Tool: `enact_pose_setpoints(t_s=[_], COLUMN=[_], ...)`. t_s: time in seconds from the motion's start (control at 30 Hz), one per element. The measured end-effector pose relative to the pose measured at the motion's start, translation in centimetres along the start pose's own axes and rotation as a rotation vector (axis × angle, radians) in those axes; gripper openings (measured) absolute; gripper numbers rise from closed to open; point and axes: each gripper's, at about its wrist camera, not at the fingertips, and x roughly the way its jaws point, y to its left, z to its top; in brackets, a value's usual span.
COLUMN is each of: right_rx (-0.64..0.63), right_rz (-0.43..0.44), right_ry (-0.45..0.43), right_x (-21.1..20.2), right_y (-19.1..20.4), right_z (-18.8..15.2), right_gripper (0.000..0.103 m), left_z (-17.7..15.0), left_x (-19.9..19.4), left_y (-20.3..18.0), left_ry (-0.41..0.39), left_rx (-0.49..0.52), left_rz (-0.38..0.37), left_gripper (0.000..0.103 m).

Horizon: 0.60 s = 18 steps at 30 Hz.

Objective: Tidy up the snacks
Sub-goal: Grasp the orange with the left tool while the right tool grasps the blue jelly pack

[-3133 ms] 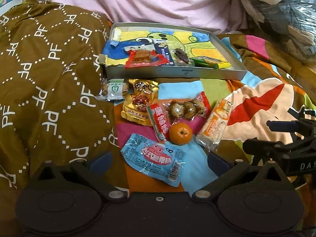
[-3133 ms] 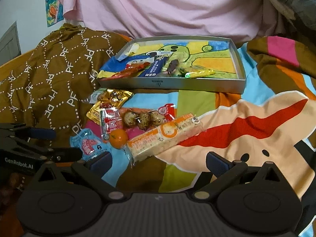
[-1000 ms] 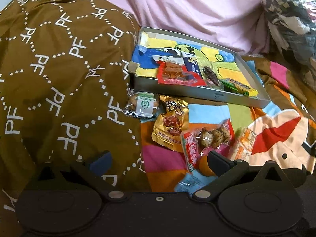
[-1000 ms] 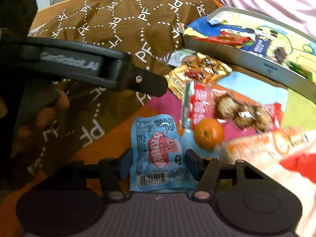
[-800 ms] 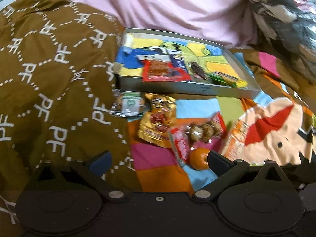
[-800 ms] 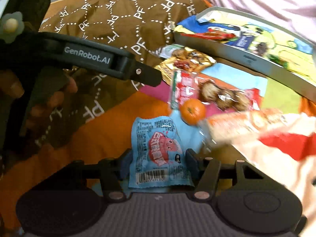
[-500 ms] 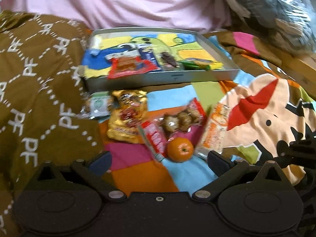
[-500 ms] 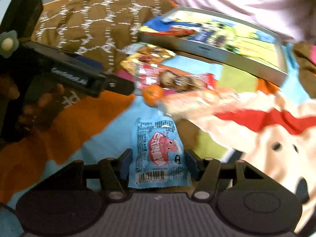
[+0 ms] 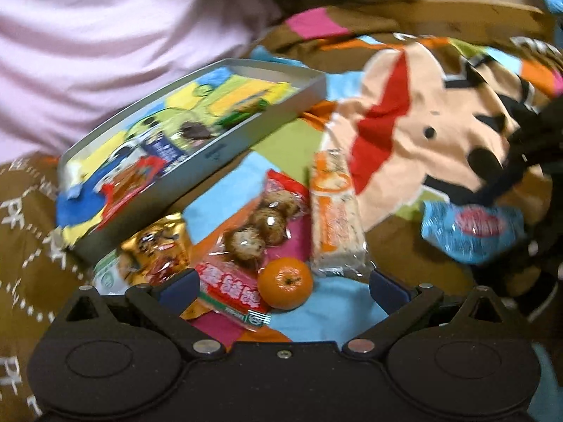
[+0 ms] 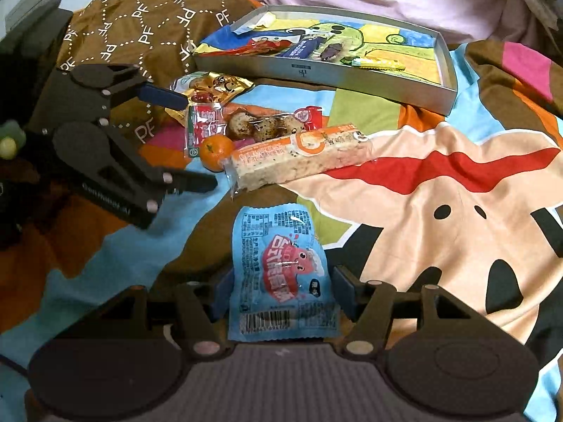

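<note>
right gripper: clamped on blue packet by its lower edges, carried above the blanket; jaws have just been opening a little, packet between them.
left gripper: jaws wide apart, nothing held, hovering over the orange.
tray: at 12 o'clock in the right view, a few snacks already inside.
loose pile: orange, red packet, gold packet, long orange bar, at 10–11 o'clock.
risk 1: grip is loosening, slick film may slide out short of the tray.
risk 2: left fingers could nudge the orange; it would roll.
risk 3: both tools close together, could collide.
text: "GenRobot.AI" partly legible on left tool; "PF" repeated on brown cloth; barcode and Chinese print on blue packet, unreadable.
</note>
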Motion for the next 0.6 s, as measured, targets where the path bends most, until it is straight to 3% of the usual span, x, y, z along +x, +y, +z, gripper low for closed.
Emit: enact_pose_setpoints(t_s=[0.2, 0.6], right_rx=[0.01, 0.026], right_rz=[0.005, 0.014], right_ry=[0.007, 0.002], right_x=[0.2, 0.4], right_y=[-0.2, -0.2], right_z=[-0.1, 0.1], right_gripper=[0.067, 0.067], left_z=[-0.2, -0.5], left_x=[0.6, 1.9], left_y=[-0.1, 1.6], left_ry=[-0.023, -0.002], left_rx=[0.093, 0.014], left_rz=[-0.049, -0.183], left_gripper=[0.094, 0.063])
